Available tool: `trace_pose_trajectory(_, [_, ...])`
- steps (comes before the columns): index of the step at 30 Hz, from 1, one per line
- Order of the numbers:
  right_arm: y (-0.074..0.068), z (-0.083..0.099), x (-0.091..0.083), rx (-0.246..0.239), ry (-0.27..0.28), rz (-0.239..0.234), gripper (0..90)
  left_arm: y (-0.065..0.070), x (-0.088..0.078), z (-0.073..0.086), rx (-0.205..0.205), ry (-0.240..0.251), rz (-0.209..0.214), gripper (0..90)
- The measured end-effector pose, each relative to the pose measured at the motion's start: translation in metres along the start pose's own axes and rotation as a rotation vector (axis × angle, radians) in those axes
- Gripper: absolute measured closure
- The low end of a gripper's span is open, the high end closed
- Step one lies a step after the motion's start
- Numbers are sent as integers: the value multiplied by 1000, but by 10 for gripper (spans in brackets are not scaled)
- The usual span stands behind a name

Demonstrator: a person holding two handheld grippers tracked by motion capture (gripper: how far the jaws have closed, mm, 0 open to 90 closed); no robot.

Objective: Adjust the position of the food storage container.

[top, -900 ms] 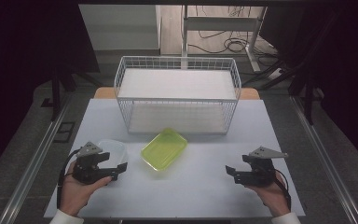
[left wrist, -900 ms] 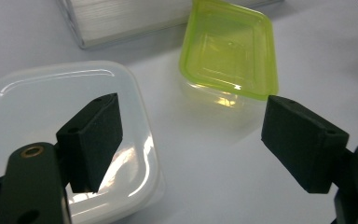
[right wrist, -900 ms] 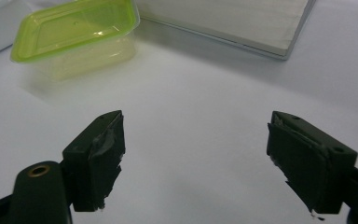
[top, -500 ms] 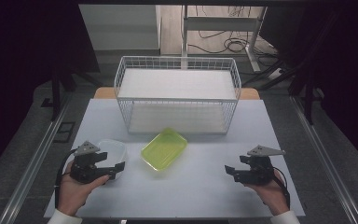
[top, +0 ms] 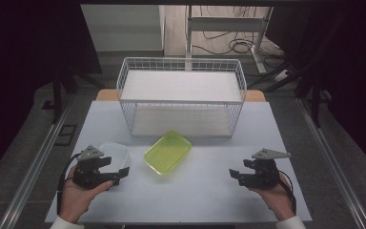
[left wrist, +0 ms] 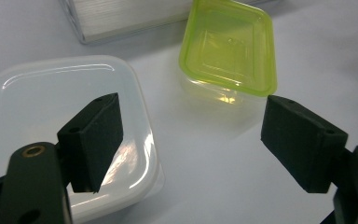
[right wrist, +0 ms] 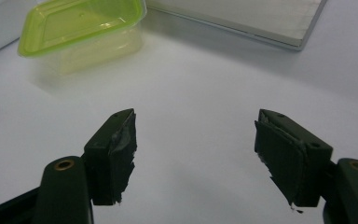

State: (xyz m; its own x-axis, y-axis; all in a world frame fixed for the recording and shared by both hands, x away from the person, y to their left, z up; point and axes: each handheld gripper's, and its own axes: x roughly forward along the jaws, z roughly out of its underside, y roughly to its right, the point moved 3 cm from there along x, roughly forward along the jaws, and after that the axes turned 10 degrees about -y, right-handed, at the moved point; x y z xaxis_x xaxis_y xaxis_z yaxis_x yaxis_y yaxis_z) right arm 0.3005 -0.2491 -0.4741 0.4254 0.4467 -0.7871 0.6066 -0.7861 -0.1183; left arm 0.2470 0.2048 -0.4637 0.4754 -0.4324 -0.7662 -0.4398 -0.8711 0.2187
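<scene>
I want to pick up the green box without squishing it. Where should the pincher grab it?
Best guess: grab the green-lidded box across its two long sides, coming down from above. Its lid is shut and flat, and the long sides sit closer together, so open jaws would likely span them. The left gripper is nearer.

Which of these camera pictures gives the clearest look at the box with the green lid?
The left gripper view: the green-lidded box sits close, its whole lid and part of its clear wall showing. The right gripper view catches it low and side-on, cut off at the top edge. The high view shows it whole but small, in front of the wire basket.
</scene>
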Motion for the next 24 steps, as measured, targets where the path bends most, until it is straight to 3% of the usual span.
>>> trace_pose_trajectory(7, [-7, -5, 2, -33, -22, -3, 327, 3, -3, -1, -11, 6, 9, 201])
trace_pose_trajectory(15, [-12, -13, 4, -23, -33, -26, 350, 3, -1, -6, -5, 3, 11, 201])
trace_pose_trajectory(24, [-21, -36, 18, -60, -64, -52, 435, -2, -2, -9, -10, 6, 13, 201])
